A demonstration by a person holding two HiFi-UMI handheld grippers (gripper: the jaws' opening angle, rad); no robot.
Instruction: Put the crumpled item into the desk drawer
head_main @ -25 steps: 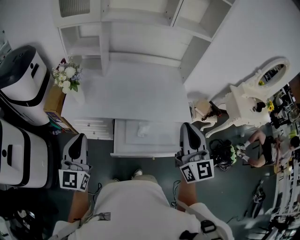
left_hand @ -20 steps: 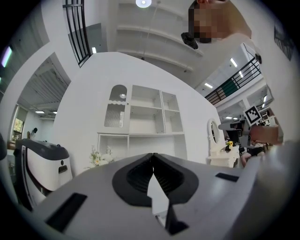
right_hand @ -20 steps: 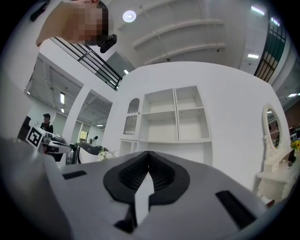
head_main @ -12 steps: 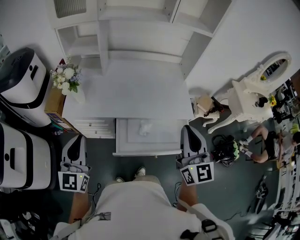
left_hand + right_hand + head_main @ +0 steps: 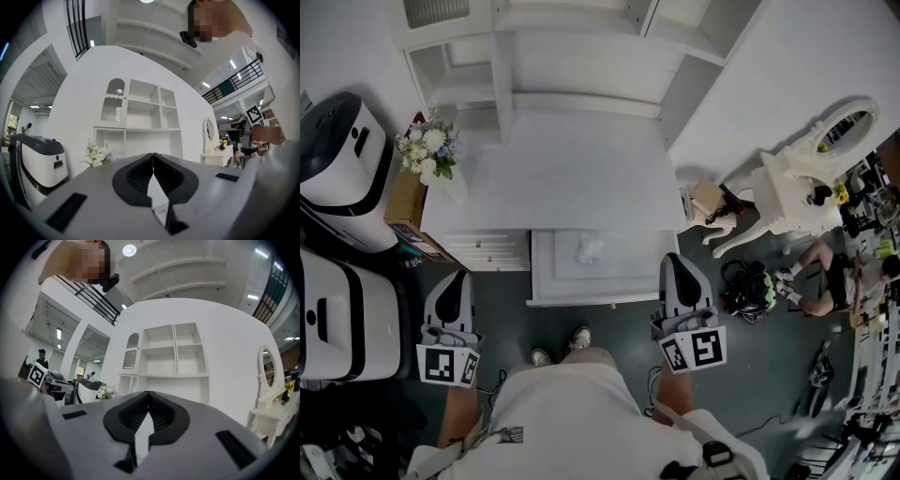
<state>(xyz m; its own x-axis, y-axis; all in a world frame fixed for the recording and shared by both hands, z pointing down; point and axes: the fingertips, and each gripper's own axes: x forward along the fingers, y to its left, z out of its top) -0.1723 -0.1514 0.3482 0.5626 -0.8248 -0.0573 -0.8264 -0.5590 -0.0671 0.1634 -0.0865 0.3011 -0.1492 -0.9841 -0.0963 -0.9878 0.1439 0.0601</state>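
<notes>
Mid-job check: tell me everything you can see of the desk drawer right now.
The desk drawer is white, looks like painted wood, and stands pulled open, out from under the desk top. It is a shallow rectangular tray with a plain front panel. A crumpled white item lies on its floor, slightly left of centre and toward the back; nothing else shows inside.

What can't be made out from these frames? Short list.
- Crumpled item: seen in the head view only, small and white against the white drawer; its material is unclear.
- Back of the drawer: in the head view, hidden under the desk top.
- Drawer and item in both gripper views: not shown; the bodies of the left gripper and right gripper, each with jaws together, fill the lower frame.
</notes>
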